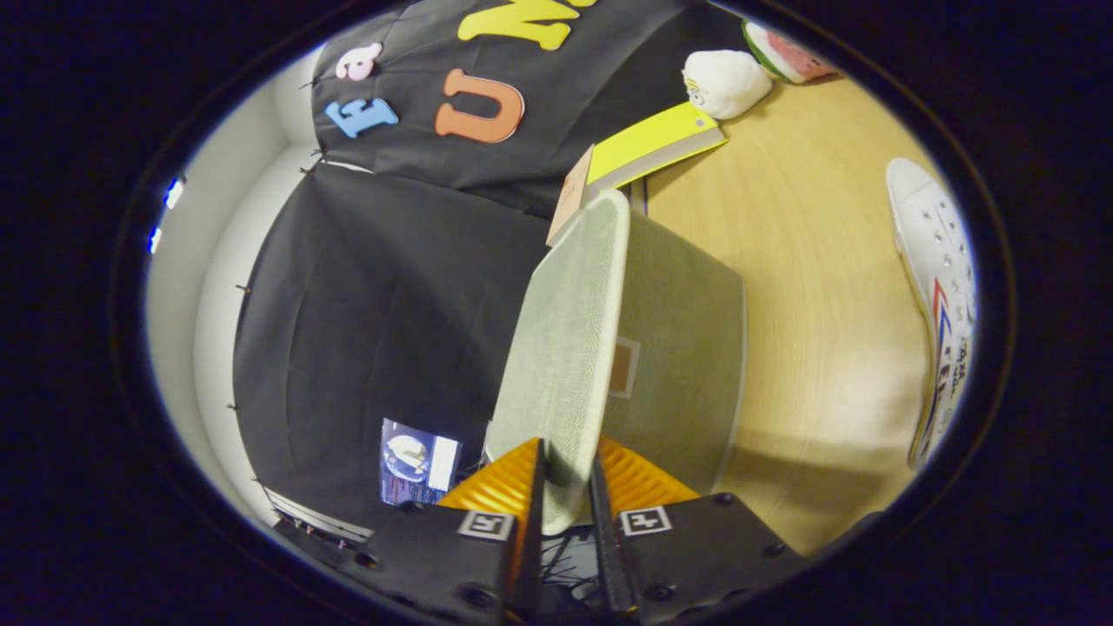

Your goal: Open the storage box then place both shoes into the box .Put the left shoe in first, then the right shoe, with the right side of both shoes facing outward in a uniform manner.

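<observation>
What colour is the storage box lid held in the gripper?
Pale sage-green woven fabric; the gripper is shut on the lid, seen best in the gripper view.

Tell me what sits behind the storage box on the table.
Behind the storage box, whose lid the gripper pinches, lie a yellow book, then a white plush and watermelon toy. The box's inside is hidden.

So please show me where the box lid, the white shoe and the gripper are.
box lid (565, 348), gripper view, its fabric face, gripped at its edge.
white shoe (943, 287), gripper view, its laced upper.
gripper (567, 500), gripper view, between the jaws, closed on the lid.
</observation>
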The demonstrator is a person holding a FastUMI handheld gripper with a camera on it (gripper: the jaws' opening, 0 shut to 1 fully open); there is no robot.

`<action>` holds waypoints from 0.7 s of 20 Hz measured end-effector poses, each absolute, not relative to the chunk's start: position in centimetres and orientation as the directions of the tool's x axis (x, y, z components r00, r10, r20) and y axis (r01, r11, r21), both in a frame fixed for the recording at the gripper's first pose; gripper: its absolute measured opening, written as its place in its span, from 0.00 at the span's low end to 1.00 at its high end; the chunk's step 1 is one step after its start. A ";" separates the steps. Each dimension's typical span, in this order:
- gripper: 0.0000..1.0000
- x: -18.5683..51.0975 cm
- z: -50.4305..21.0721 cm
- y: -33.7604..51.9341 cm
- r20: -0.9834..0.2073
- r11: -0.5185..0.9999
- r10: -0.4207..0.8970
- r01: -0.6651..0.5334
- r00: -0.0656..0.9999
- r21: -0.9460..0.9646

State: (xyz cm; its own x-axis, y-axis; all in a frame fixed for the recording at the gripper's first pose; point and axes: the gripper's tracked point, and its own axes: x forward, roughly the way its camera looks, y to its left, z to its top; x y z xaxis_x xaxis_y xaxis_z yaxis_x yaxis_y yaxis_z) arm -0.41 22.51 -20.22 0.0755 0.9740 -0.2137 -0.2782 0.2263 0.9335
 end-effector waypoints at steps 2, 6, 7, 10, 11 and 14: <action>0.12 -0.2 -19.3 21.5 -0.235 0.252 0.967 -0.280 0.093 0.926; 0.05 -0.8 -16.3 21.2 -0.256 0.279 0.960 -0.324 0.113 0.904; 0.05 -0.9 -15.4 21.3 -0.265 0.294 0.956 -0.343 0.129 0.892; 0.05 -1.8 -11.9 22.0 -0.297 0.345 0.938 -0.395 0.180 0.852; 0.05 -2.2 -10.7 22.6 -0.303 0.359 0.933 -0.416 0.196 0.835; 0.05 -3.3 -5.9 25.4 -0.292 0.370 0.928 -0.490 0.229 0.789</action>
State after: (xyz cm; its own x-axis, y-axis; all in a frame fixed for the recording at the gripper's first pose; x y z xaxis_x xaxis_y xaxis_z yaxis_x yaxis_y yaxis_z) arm -3.25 25.36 -5.91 0.2294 0.9284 -0.2925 -0.4902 0.3698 0.7893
